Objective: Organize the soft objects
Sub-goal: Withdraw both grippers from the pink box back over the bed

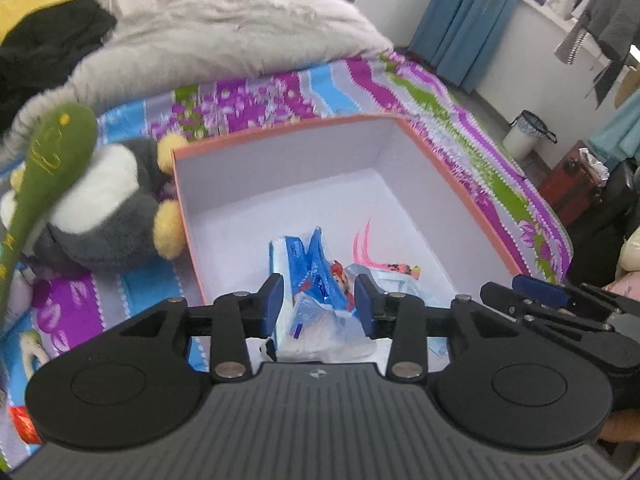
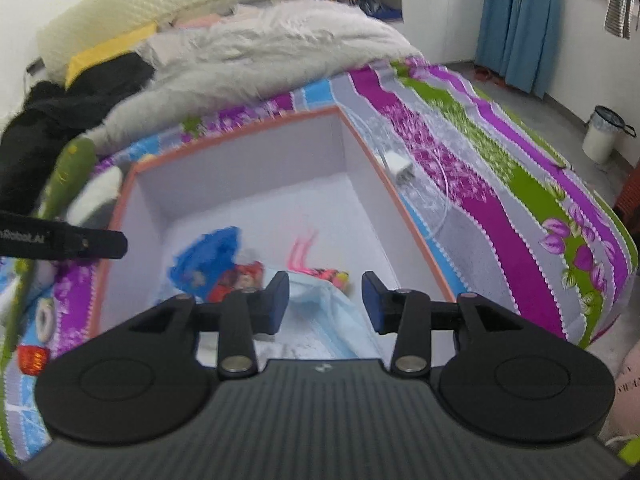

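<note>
While the orange-rimmed white cardboard box (image 1: pixel 280 168) sits on the striped floral bedspread (image 1: pixel 360 80), its far half is bare floor between tall walls. A grey-and-white plush penguin (image 1: pixel 108 200) lies just outside the box's left wall, under a green plush spoon-shaped toy (image 1: pixel 52 148). Over the near end, the left gripper (image 1: pixel 319 304) is clamped on a blue-and-clear crinkly plastic packet (image 1: pixel 316 300). The right gripper (image 2: pixel 325 304) hangs with jaws apart, empty, above a pale blue face mask (image 2: pixel 320 312).
</note>
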The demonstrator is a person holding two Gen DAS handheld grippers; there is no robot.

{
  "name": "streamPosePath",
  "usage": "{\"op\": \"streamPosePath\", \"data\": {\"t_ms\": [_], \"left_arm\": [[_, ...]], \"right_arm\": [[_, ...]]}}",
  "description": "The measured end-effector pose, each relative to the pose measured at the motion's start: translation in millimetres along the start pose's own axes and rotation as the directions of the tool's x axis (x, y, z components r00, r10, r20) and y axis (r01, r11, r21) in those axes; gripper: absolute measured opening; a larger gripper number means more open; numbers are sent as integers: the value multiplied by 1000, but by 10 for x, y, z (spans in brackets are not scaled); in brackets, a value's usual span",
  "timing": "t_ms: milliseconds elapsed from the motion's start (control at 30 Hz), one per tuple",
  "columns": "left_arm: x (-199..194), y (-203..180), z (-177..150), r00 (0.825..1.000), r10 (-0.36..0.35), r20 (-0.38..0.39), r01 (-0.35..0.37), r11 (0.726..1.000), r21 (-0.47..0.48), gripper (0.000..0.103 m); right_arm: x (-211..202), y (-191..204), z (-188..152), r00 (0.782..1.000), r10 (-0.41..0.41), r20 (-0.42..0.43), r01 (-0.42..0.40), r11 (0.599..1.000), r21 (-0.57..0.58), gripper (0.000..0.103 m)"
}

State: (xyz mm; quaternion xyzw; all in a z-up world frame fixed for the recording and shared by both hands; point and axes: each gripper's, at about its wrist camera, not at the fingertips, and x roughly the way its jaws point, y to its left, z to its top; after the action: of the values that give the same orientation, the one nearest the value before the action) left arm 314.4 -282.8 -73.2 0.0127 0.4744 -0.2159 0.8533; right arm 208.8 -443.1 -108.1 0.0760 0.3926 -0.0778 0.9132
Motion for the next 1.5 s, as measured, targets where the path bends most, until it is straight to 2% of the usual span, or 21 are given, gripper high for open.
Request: {"op": "streamPosePath", "data": {"t_ms": [133,300,700,867,1000,1500], "left_arm": [[-334,0,-124,997,4,80,-8,999,43,45],[-696,61,-351,990,-17,141,11,999,45,45],[-1531,235,-910,962,-11,272,-7,998,64,45],[-1763,370,-1184,956,-14,292,5,999,32,45],[-1868,457,-1409,955,7,295,-10,1000,10,45],[-1933,885,-2128,967,64,247,-45,995,-84,45]], "right_arm": [[-281,105,3,996,30,78,-29,999,-13,43],[-614,273,-109,984,69,164,-63,997,-41,43],[-1190,609,-463,949,145,281,-127,989,-80,43],[-1361,699,-627,937,156,313,-141,987,-71,43],[-1414,779,-731,936,165,309,-146,986,-83,43],[-1580,1145,-1230,940,213,268,-182,974,-134,43]]}}
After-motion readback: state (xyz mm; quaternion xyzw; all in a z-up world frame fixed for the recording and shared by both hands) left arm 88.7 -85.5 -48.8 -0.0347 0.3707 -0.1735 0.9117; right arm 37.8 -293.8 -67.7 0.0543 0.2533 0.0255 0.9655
